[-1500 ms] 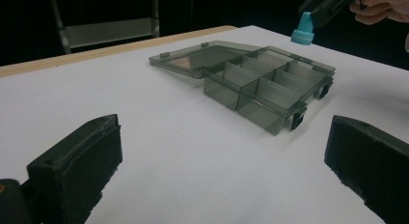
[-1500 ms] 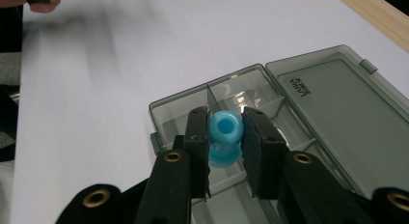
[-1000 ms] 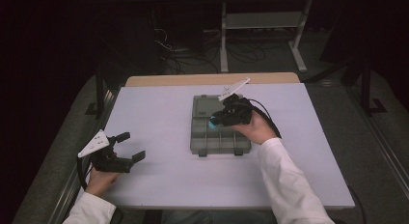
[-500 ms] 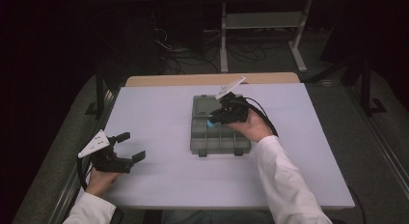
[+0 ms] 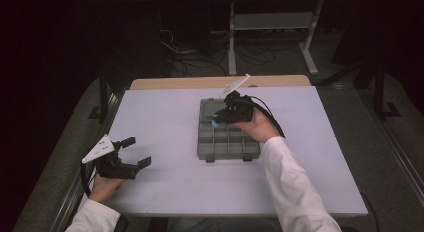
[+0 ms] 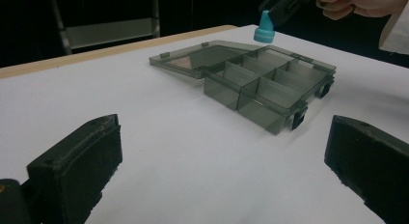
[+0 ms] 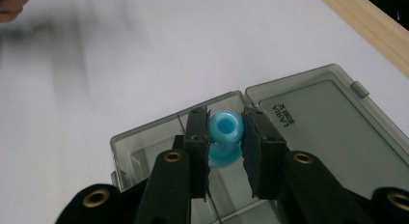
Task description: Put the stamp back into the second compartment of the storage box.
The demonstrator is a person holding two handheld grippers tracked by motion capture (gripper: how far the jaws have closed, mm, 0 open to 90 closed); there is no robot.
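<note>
Item: your right gripper (image 7: 225, 137), jaws clamped on a small blue plastic cap (image 7: 225, 129), glossy, flared at its base, hanging over a rear cell of the compartment box (image 5: 227, 142).
Risk: the slick cap could squirt from the pads, or land across a thin divider if released off-centre.
Box: smoky translucent plastic, lid (image 6: 193, 57) flat open.
Left gripper (image 6: 222, 161): agape, idle above the matte white table (image 5: 165, 117).
</note>
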